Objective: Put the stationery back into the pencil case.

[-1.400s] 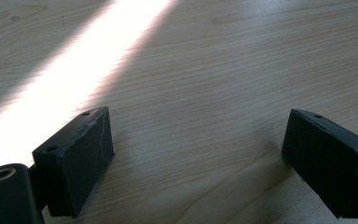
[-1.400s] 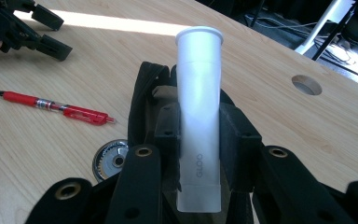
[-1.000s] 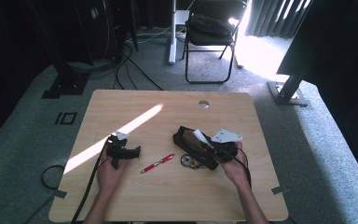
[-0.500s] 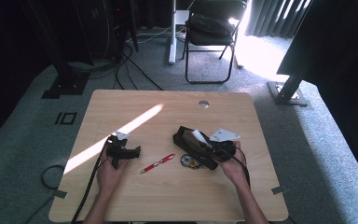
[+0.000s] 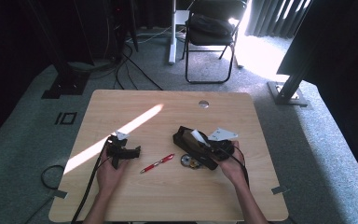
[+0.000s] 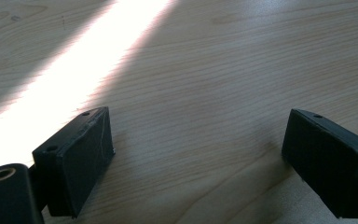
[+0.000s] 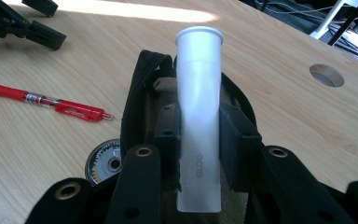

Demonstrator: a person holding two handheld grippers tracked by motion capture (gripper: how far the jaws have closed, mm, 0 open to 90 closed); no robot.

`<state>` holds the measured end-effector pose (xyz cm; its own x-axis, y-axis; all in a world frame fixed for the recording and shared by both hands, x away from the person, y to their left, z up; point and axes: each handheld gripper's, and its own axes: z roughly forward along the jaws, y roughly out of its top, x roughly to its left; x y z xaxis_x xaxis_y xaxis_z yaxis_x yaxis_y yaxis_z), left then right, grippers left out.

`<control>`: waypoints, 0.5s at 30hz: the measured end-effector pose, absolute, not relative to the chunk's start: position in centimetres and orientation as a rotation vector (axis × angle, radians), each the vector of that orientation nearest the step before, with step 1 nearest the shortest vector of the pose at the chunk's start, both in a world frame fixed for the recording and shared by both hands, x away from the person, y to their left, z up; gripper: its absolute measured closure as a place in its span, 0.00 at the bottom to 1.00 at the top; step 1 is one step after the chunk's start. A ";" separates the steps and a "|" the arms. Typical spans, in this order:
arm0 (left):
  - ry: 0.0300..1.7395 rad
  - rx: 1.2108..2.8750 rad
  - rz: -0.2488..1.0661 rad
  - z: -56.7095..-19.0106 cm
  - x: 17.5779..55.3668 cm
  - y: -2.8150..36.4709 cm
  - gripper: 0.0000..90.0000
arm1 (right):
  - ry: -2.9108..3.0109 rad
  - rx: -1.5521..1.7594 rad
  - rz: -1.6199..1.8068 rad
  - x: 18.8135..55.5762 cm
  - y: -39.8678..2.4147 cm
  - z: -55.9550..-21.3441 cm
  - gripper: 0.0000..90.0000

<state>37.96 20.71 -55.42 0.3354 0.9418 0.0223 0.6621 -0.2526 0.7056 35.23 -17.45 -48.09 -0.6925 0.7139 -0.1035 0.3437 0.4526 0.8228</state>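
Observation:
My right gripper (image 7: 199,126) is shut on a white tube (image 7: 199,116) marked GLOO, pads pressing its two sides. The tube points away from me, over the open mouth of a black pouch (image 7: 142,79) with a tan lining. In the high view the tube (image 5: 197,136) and pouch (image 5: 191,145) lie right of the table's centre, with the right gripper (image 5: 206,145) over them. My left gripper (image 6: 205,154) rests low over bare wood, its fingers (image 6: 74,158) wide apart and nothing between them. From above, the left gripper (image 5: 131,152) sits at the left of the table.
A red pen (image 5: 157,163) lies between the two hands, and a small round metal disc (image 5: 186,161) sits beside the pouch. A band of sunlight crosses the wooden table (image 5: 168,200). A cable hole (image 5: 203,103) is near the far edge. A chair (image 5: 212,28) stands beyond.

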 end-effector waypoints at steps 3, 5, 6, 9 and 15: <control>1.401 2.005 0.605 -55.4 38.0 20.7 0.10 | 2.272 0.896 1.139 35.3 -17.4 -48.1 0.79; 1.401 2.005 0.605 -55.4 38.0 20.7 0.10 | 2.275 0.902 1.137 35.4 -17.4 -48.2 0.79; 1.401 2.005 0.605 -55.4 38.0 20.7 0.10 | 2.279 0.901 1.134 35.5 -17.4 -48.2 0.79; 1.401 2.004 0.605 -55.4 38.0 20.7 0.10 | 2.291 0.904 1.123 35.5 -17.3 -48.4 0.79; 1.401 2.005 0.605 -55.4 38.0 20.7 0.10 | 2.297 0.912 1.116 35.7 -17.3 -48.5 0.79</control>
<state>37.95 20.71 -55.42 0.3354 0.9418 0.0223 0.6622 -0.2526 0.7055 35.71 -17.31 -48.52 -0.6929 0.7155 -0.0892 0.3723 0.4609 0.8056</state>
